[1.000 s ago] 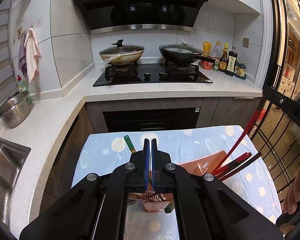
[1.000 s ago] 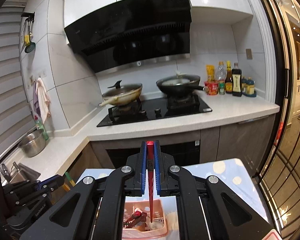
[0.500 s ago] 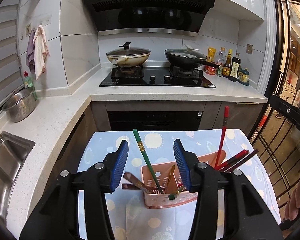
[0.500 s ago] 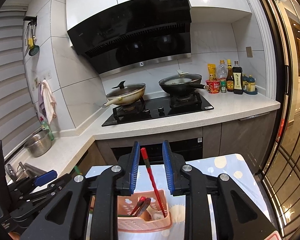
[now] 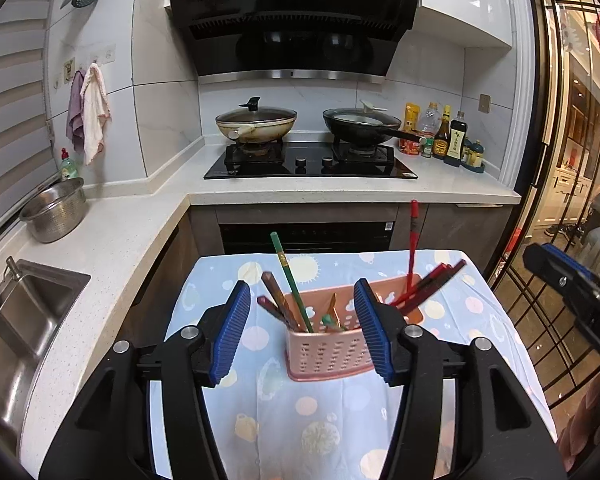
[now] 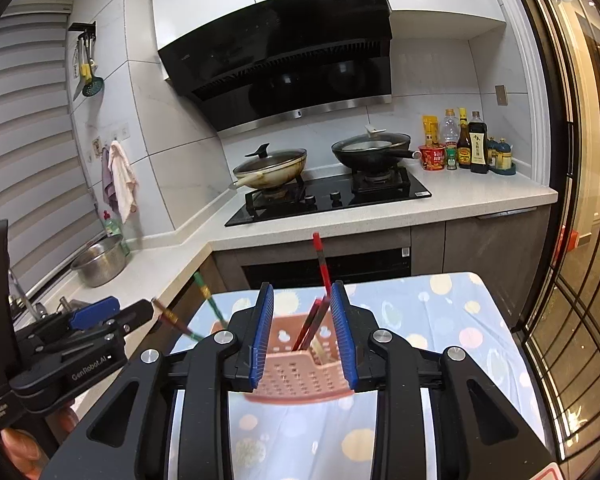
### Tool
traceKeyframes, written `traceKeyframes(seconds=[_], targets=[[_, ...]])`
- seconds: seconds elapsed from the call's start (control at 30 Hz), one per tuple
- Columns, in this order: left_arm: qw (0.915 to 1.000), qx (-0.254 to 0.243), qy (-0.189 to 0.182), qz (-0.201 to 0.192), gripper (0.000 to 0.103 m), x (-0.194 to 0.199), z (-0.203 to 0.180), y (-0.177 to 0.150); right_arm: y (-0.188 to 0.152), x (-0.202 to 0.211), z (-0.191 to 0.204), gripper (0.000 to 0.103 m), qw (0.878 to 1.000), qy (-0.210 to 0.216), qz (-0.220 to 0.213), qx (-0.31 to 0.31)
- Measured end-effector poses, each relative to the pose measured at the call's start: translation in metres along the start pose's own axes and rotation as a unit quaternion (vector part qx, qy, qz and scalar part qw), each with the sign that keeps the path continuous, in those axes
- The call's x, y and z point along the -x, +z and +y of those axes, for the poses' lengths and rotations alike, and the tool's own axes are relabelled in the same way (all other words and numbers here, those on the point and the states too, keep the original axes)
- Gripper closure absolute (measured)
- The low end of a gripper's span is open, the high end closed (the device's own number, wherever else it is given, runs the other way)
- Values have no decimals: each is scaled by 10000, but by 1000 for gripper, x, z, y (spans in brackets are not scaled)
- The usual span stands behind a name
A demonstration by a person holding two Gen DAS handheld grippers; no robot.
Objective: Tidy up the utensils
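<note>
left gripper (image 5: 302, 330) opening, empty | right gripper (image 6: 302, 334) opening, empty | pink basket (image 5: 328, 354) straight ahead of both, chopsticks upright inside | left nearer the green chopstick (image 5: 290, 280)

Two lidded pans (image 5: 256, 123) on the hob (image 5: 310, 162), steel bowl (image 5: 55, 209) beside the sink (image 5: 24, 312).

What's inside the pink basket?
The pink basket holds chopsticks: a green one, brown ones and red ones. Their lower ends are hidden behind its wall, so the bottom can't be seen.
</note>
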State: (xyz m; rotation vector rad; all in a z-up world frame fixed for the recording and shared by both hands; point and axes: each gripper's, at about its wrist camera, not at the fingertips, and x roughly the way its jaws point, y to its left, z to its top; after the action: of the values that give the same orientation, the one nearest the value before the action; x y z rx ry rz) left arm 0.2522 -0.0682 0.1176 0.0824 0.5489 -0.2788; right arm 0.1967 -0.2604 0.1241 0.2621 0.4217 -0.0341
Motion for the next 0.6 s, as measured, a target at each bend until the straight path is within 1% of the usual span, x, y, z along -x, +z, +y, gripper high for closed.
traceKeyframes(seconds=[0.03, 0.33, 0.6], targets=[[10000, -2, -3, -13, 48, 6, -1, -3, -4, 5, 2, 74, 10000, -5, 27, 24], [9999, -12, -140, 38, 48, 47, -4, -33, -42, 48, 12, 74, 9995, 1, 310, 9], [9995, 28, -241, 218, 48, 68, -4, -64, -73, 76, 19, 74, 9980, -192, 594, 63]])
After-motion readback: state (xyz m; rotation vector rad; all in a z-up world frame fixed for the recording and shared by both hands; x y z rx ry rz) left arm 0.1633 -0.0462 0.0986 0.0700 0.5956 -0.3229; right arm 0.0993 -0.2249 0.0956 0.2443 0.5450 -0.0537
